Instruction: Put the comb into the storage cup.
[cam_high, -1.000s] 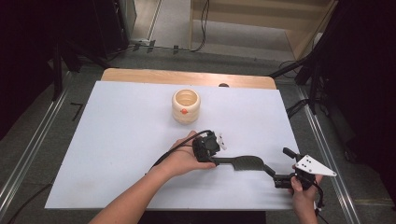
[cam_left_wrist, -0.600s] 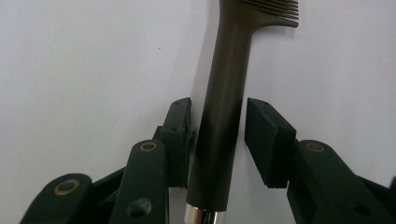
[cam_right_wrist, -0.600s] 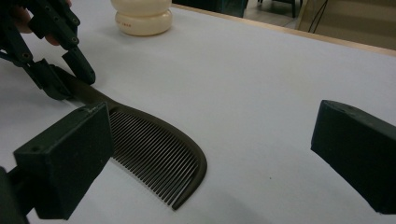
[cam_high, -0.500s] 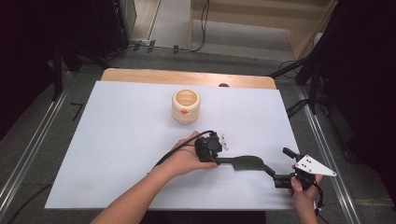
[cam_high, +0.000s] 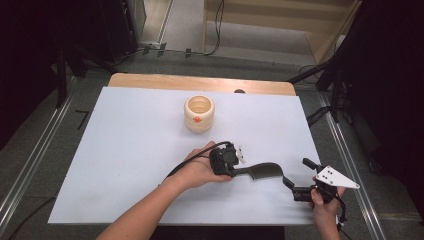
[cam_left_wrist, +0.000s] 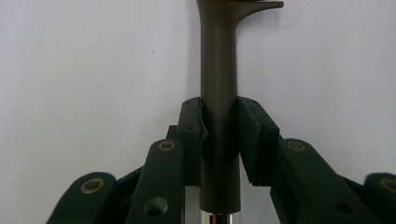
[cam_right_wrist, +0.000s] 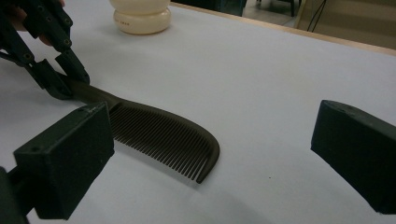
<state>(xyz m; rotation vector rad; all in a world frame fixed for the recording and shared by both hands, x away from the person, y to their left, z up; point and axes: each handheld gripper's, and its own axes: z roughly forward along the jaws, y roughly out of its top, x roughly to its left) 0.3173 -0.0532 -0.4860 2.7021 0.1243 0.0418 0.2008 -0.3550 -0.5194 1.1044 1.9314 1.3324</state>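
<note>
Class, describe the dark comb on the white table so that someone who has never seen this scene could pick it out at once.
Start at the white table and find the cream jar near its far edge. Nearer the person lies the comb, its handle clamped in the left gripper. Unlike the round, pale jar, it is flat, dark and curved, with fine teeth.

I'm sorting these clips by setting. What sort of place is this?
Probably a lab or workshop recording bench, not a home: a table covered in plain white sheet, metal rails on the floor beside it, and loose cables behind.
</note>
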